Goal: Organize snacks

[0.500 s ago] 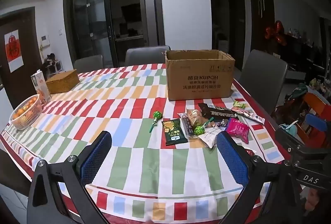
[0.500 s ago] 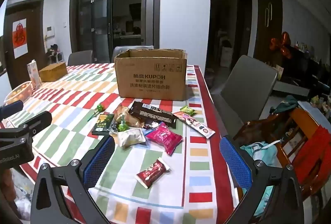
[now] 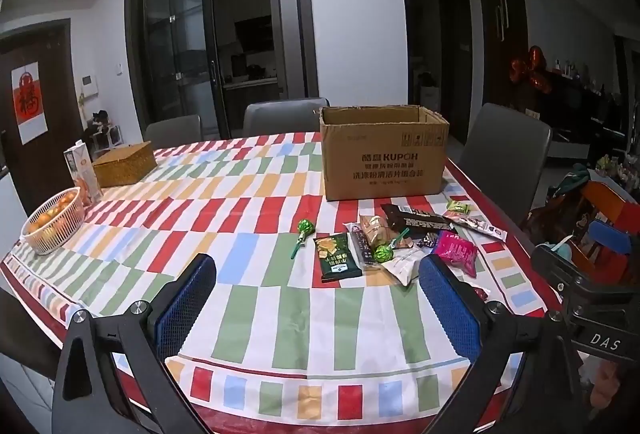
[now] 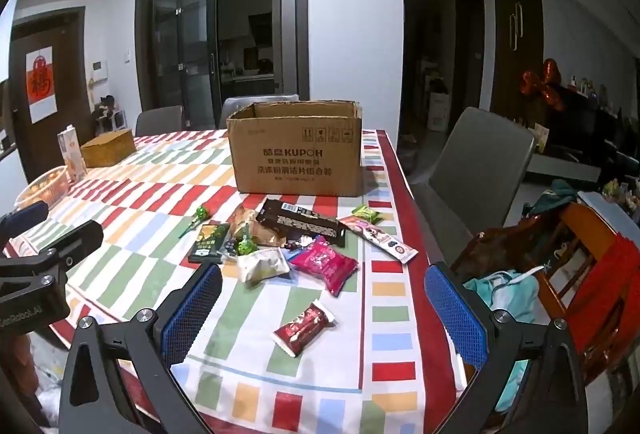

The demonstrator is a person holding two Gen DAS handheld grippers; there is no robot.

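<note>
Well apart: snacks (image 4: 296,242), table edge (image 4: 404,193).

Matt cardboard box (image 4: 298,157), glossy plastic snack wrappers (image 4: 324,264), woven basket (image 3: 124,163)

A home dining room, lit indoors. A dining table (image 3: 280,298) under a striped multicolour tablecloth is ringed by grey upholstered chairs (image 3: 504,153). Behind it, dark-framed sliding glass doors (image 3: 216,53) open onto a kitchen with counters and a range hood. A red paper-cut poster (image 3: 28,101) hangs on a dark wooden door at the left. On the table sit a basket of oranges (image 3: 54,222), a carton (image 3: 82,171) and a woven box (image 3: 124,163). Red foil balloons (image 3: 530,71) hang by a cluttered sideboard at the right
</note>
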